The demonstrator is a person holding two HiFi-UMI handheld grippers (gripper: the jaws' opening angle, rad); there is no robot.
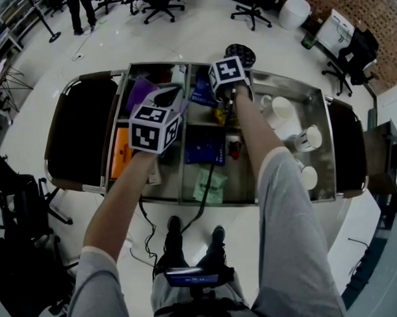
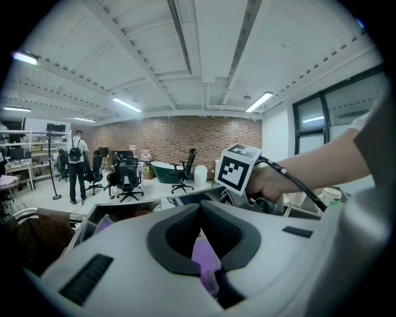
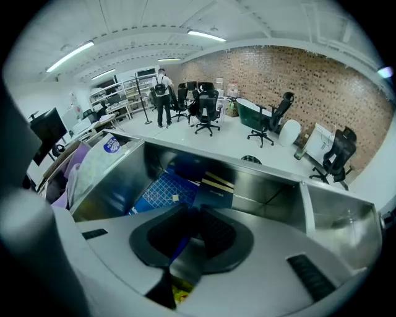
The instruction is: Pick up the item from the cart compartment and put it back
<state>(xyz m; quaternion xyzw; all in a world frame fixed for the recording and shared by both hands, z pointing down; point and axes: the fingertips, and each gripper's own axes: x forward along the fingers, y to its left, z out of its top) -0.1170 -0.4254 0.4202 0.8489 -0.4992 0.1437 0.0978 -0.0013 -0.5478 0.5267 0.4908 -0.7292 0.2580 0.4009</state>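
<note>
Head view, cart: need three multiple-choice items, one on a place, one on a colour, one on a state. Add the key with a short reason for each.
1. Where in the cart do the white cups sit?
A. left compartment
B. middle compartment
C. right compartment

2. What colour is the flat item in the left compartment?
A. orange
B. white
C. green

3. The left tongs are:
A. wide apart
B. tips together
C. out of view

Key:
1 C, the cups lie at the cart's right end.
2 A, it reads orange against the steel.
3 B, the pads meet in the left gripper view.
</note>
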